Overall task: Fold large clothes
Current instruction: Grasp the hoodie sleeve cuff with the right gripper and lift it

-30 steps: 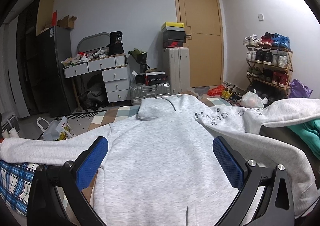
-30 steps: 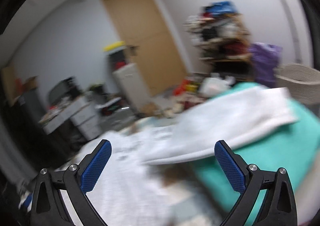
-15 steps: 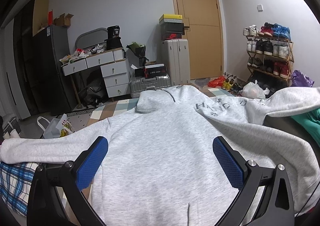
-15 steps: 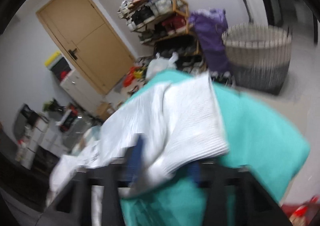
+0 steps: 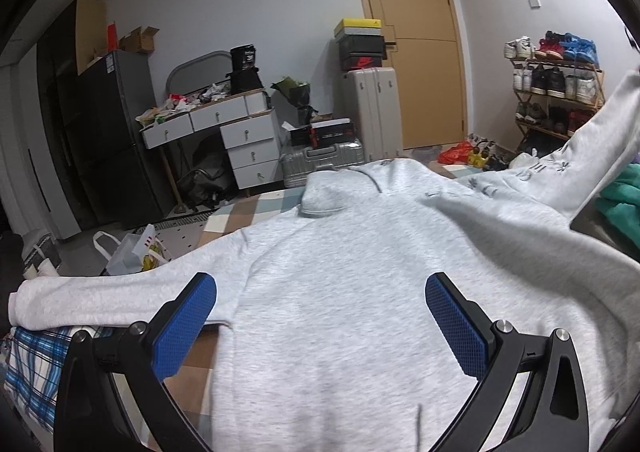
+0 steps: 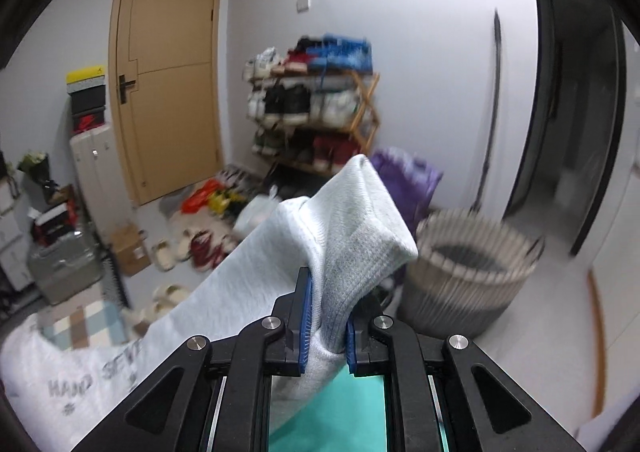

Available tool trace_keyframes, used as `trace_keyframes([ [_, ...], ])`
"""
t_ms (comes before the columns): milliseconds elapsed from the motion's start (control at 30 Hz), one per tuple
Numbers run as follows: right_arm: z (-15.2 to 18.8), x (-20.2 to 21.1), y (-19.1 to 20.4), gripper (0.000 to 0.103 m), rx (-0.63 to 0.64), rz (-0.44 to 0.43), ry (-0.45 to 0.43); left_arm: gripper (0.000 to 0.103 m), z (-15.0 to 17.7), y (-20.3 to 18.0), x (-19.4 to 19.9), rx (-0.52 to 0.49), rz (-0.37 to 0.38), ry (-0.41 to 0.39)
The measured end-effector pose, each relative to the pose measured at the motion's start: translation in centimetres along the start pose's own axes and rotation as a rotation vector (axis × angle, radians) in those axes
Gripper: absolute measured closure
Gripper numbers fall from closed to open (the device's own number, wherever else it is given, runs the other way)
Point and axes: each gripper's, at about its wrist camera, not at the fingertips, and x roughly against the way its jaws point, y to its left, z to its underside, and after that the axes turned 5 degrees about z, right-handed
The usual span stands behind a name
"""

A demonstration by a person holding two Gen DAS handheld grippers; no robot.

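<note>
A light grey hoodie (image 5: 360,220) lies spread flat, front up, hood at the far end. Its left sleeve (image 5: 100,300) stretches out to the left. My left gripper (image 5: 320,286) hovers open over the hoodie's lower body, with nothing between its blue pads. The right sleeve (image 5: 592,156), printed with lettering, rises off the surface toward the upper right. In the right wrist view my right gripper (image 6: 326,316) has its jaws closing on the ribbed cuff (image 6: 360,220) of that sleeve; the pads pinch the fabric and the cuff sticks up above them.
A teal garment (image 5: 620,204) lies right of the hoodie and under my right gripper. A plaid cloth (image 5: 28,364) lies at the left edge. Beyond stand a woven basket (image 6: 468,276), a shoe rack (image 6: 316,112), suitcases (image 5: 372,112), white drawers (image 5: 248,140) and floor clutter.
My right gripper went from open to closed on the right sleeve's cuff and lifted it, so the sleeve now rises to the upper right. My left gripper stayed open and barely moved.
</note>
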Motion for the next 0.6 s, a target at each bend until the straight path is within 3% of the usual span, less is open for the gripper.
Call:
trace_keyframes([
  [100,-1.8,1.4,2.8,0.090,-0.024,-0.083,-0.021,0.001,-0.2,1.4,0.0,0.019,-0.027,-0.004],
  [300,-2.6,10.2,13.2,0.090,0.041,-0.449,-0.111,0.001,-0.5,6.1,0.7,0.125,-0.085,-0.033],
  [467,3.2,18.1,24.9,0.090,0.141,-0.791,-0.072,0.001,0.0,10.4,1.5,0.230,-0.172,-0.056],
  [600,10.4,21.9,33.9,0.090,0.265,-0.960,0.034,0.001,0.6,13.3,1.6,0.301,-0.226,-0.052],
])
